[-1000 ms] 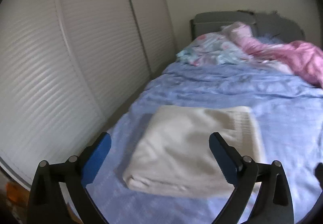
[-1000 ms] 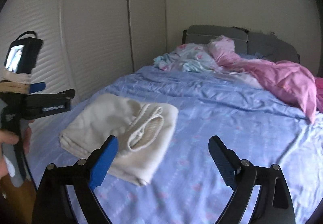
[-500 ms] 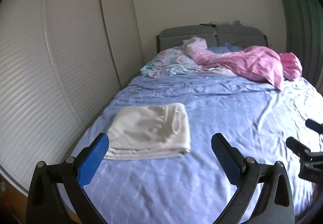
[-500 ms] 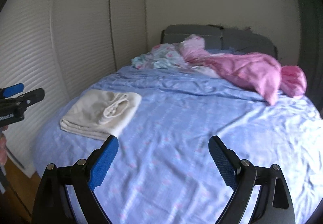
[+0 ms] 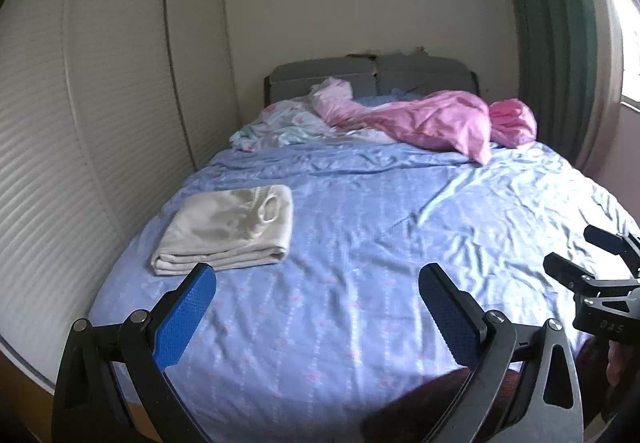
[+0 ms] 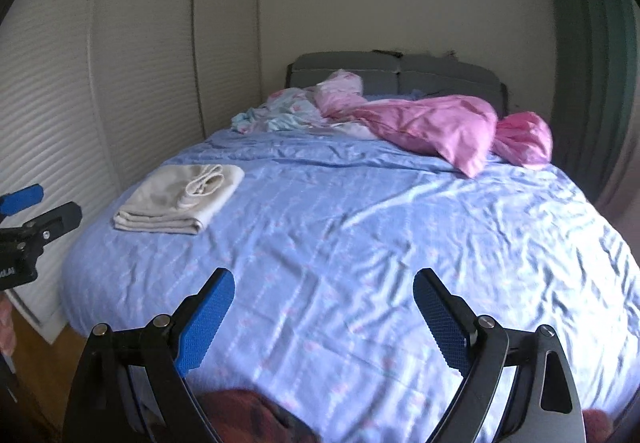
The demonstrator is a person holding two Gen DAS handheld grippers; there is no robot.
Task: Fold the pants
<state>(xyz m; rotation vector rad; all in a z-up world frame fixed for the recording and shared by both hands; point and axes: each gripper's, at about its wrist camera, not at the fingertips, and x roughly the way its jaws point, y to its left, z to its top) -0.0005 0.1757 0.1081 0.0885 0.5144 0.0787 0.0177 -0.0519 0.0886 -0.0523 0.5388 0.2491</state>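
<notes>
The cream pants [image 5: 228, 229] lie folded in a neat stack on the blue bed sheet [image 5: 360, 235], near the bed's left side; they also show in the right wrist view [image 6: 180, 199]. My left gripper [image 5: 316, 283] is open and empty, held back from the bed's foot, well short of the pants. My right gripper [image 6: 322, 289] is open and empty too, over the foot of the bed. The right gripper's fingers [image 5: 600, 239] show at the right edge of the left wrist view, and the left gripper's fingers [image 6: 60, 219] at the left edge of the right wrist view.
A crumpled pink duvet [image 5: 432, 121] and a floral cloth [image 5: 280, 125] lie by the grey headboard [image 5: 372, 77]. White slatted wardrobe doors [image 5: 80, 131] run along the bed's left side. A green curtain [image 5: 552, 43] and window are at the right.
Both grippers have pulled back from the folded pants toward the foot of the bed. The pants look smaller and farther away, and stay where they lay.
</notes>
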